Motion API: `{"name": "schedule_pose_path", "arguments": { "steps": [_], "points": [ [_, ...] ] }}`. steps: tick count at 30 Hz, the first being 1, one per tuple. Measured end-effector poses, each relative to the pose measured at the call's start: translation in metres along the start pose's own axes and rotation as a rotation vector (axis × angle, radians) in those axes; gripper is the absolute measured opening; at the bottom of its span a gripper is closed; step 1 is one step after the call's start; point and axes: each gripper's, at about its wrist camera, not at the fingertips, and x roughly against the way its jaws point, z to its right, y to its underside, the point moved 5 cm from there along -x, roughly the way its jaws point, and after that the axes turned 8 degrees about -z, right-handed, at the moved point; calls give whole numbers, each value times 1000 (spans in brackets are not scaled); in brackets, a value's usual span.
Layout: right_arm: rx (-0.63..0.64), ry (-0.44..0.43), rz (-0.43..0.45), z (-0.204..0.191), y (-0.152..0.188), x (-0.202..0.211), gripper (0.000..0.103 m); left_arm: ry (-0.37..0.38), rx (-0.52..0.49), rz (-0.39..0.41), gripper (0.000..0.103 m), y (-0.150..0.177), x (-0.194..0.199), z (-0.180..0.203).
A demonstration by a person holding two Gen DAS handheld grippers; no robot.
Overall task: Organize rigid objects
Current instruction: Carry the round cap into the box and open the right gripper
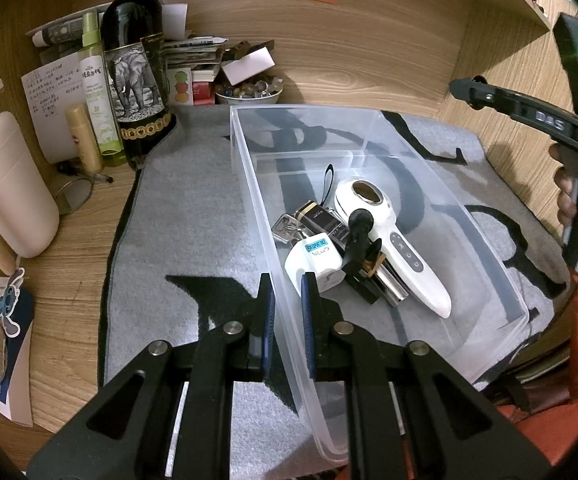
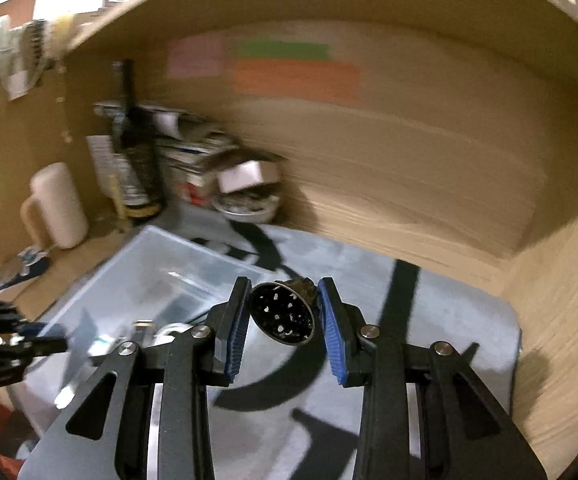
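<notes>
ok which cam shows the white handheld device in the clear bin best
The left wrist view: the white handheld device lies sharp and whole in the clear bin, its buttons and oval opening visible, beside a white plug. The right wrist view is motion-blurred; the bin shows, but the device cannot be made out.

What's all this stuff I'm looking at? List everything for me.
clear plastic bin: one, see-through, on the grey mat
grey mat: one, grey with black marks, on the wooden desk
white handheld device: one, in the bin
white plug: one, in the bin
keys: a bunch, silver, in the bin
wine bottle: one, dark, back left
round black grinder: one, between the right jaws
left gripper: jaws clamped on the bin wall
right gripper: holding the grinder
</notes>
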Motion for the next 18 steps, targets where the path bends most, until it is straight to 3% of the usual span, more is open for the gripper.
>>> {"name": "schedule_pose_path", "arguments": {
  "steps": [7,18],
  "points": [
    [65,-84,1,-44,3,7,31,-2,-3,-1,12,0,0,-1],
    [188,-154,-151,-95,19,-38,31,-2,-5,0,12,0,0,-1]
  ]
}}
